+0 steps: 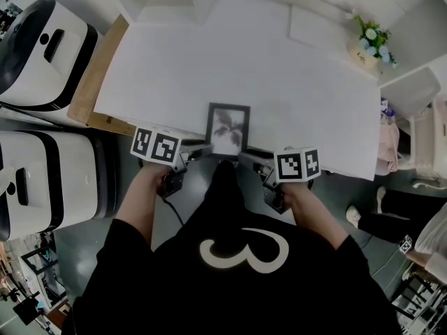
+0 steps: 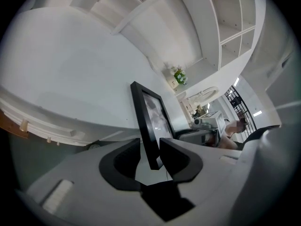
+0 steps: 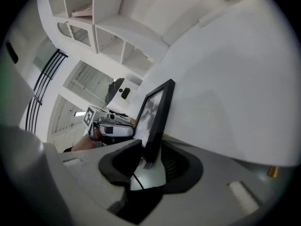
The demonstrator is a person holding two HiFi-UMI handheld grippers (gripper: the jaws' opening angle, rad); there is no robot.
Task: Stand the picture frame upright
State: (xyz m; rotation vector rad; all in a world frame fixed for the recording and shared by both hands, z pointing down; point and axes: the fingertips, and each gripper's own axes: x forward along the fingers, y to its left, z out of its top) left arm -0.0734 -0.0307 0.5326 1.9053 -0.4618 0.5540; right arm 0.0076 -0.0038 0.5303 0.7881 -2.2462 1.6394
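The picture frame (image 1: 228, 129) stands mid-picture on the worktop (image 1: 293, 82), its lower corners loosely between the parted fingers of the left gripper (image 2: 149, 155) and the right gripper (image 3: 150, 163).

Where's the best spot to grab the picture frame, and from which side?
I'd take the picture frame by its lower corners, coming from the near edge of the table, one gripper per side. Its black border is thin and flat, so jaws straddle it front to back; the left gripper and right gripper each straddle one.
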